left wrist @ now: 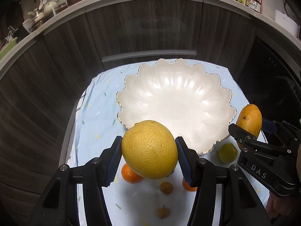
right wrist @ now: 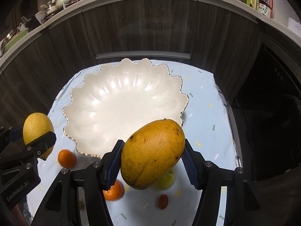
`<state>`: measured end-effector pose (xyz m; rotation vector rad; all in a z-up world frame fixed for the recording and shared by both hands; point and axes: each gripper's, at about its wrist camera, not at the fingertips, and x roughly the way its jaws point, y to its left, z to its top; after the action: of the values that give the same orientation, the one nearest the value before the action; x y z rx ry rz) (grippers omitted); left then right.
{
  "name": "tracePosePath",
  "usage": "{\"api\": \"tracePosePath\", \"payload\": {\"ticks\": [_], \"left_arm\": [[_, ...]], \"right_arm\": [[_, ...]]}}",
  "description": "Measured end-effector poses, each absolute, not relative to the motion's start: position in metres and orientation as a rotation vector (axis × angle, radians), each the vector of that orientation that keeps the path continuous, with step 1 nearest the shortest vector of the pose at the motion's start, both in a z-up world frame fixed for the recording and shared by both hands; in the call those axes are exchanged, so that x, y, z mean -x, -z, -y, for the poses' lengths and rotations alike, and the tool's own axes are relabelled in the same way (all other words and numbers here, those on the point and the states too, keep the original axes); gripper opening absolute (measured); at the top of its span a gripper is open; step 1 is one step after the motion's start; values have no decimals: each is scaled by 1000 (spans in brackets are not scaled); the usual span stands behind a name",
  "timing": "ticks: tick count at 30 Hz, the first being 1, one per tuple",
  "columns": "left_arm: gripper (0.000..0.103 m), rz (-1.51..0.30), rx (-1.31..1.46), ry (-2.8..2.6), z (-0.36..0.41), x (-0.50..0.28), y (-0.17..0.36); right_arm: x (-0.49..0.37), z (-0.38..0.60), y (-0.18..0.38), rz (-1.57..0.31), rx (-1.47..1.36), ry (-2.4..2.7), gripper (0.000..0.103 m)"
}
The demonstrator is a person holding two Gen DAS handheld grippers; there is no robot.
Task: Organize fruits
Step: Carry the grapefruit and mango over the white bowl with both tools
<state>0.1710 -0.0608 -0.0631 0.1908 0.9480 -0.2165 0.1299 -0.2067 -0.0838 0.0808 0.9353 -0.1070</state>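
Left gripper (left wrist: 149, 159) clamps a yellow citrus (left wrist: 149, 149) near the scalloped bowl (left wrist: 129, 94).

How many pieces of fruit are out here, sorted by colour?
Yellow: 1, large yellow citrus
Yellow-orange: 1, mango
Orange: 2, small oranges
Green: 1, green fruit
Brown: 2, small brown fruits
Red: 1, small red fruit
Total: 8

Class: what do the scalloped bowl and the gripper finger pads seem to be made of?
Scalloped bowl: probably glazed ceramic or pearly glass, given its glossy white highlights and thin metallic-looking rim. Finger pads: likely rubber or soft plastic, being matte blue and ribbed.
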Motion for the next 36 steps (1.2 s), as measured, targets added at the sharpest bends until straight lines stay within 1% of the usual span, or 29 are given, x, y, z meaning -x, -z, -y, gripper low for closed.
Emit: {"api": "tracePosePath", "payload": {"ticks": [14, 22, 36], "left_arm": [[55, -931, -206, 215, 67, -217, 67], [55, -929, -211, 208, 71, -244, 75], [55, -986, -218, 191, 76, -277, 106]], "right_arm": [[-178, 220, 81, -903, -62, 145, 61], [-205, 225, 92, -916, -35, 168, 61], [-234, 232, 123, -982, -39, 181, 60]]}}
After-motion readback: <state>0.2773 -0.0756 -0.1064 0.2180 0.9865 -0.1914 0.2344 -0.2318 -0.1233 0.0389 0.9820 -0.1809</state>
